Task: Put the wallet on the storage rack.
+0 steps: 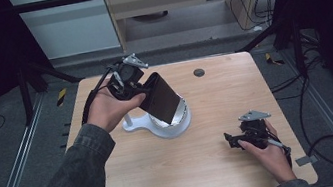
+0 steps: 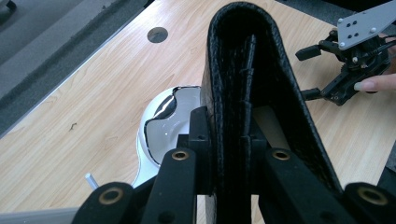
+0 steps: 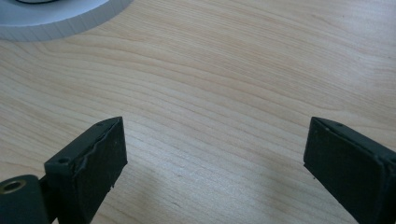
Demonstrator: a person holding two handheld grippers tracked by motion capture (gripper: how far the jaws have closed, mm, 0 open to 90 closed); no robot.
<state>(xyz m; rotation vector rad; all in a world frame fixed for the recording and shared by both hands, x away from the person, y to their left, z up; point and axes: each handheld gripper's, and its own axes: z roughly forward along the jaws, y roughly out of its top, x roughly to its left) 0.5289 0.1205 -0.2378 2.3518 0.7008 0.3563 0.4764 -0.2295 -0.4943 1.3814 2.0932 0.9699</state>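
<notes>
Above the white stand (image 1: 167,124) at the desk's (image 1: 206,168) left, a folded black wallet (image 1: 160,97) is clamped in the left tool (image 2: 229,163), the stand's top partly hidden beneath. Well apart, at right, the right tool (image 1: 235,139) is held spread, empty.

A light wooden table (image 1: 228,175); a small dark round hole (image 1: 198,72) near its far edge; grey floor around; black cables (image 1: 332,148) at right.
</notes>
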